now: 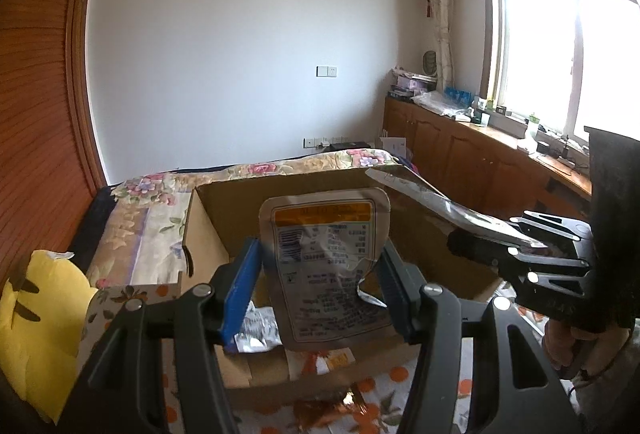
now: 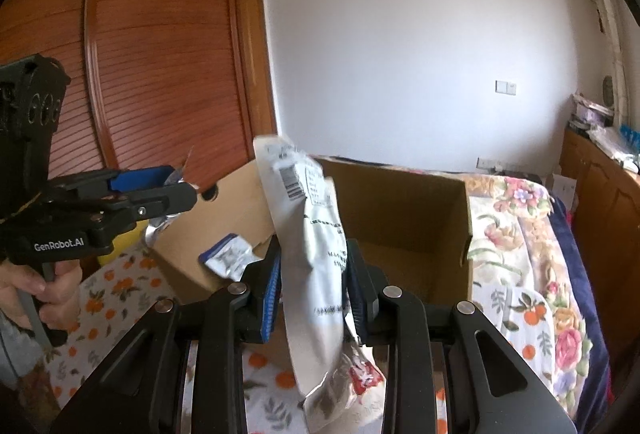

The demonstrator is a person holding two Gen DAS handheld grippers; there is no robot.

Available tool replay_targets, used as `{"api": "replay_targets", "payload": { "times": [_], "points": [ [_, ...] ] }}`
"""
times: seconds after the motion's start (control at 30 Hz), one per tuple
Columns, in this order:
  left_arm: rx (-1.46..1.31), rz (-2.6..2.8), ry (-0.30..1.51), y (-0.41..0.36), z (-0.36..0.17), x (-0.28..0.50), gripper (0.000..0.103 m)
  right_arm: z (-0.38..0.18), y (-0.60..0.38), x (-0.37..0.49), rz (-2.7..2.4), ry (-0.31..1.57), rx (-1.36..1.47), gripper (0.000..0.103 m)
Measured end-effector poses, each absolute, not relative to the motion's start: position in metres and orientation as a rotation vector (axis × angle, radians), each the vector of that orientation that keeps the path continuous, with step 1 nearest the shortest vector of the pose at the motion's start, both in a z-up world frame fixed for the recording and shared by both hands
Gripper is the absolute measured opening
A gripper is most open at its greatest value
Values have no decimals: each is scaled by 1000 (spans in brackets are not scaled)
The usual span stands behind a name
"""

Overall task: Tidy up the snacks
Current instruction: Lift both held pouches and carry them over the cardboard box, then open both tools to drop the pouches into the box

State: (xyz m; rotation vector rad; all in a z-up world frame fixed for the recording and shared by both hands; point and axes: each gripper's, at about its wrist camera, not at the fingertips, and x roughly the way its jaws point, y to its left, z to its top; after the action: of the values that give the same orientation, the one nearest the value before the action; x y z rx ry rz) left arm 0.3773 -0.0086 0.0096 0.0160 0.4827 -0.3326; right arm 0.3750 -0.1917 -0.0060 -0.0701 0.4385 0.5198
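My left gripper [image 1: 318, 278] is shut on a silver snack pouch [image 1: 328, 266] with an orange band, held upright over the open cardboard box [image 1: 208, 230]. My right gripper [image 2: 314, 282] is shut on a white and silver snack packet [image 2: 316, 254], held above the same box [image 2: 400, 201]. The right gripper also shows in the left wrist view [image 1: 532, 250], with its packet [image 1: 432, 201] edge-on. The left gripper shows in the right wrist view [image 2: 176, 185]. A small blue-edged packet [image 2: 228, 260] and a silver packet [image 1: 256, 332] lie in the box.
The box stands on a bed with a floral and orange-print cover [image 2: 520, 266]. A yellow cushion [image 1: 36, 326] lies at the left. A wooden wardrobe [image 2: 160, 53] stands left, low cabinets [image 1: 472, 157] under the window at right.
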Motion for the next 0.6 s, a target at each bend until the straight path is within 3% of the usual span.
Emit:
{"api": "replay_targets", "payload": {
  "times": [0.03, 0.6],
  "points": [
    [15, -332, 483, -8, 8, 380, 57, -7, -190, 380, 519, 437, -69, 23],
    [-1, -339, 581, -16, -35, 420, 58, -38, -170, 412, 492, 506, -139, 23]
  ]
}}
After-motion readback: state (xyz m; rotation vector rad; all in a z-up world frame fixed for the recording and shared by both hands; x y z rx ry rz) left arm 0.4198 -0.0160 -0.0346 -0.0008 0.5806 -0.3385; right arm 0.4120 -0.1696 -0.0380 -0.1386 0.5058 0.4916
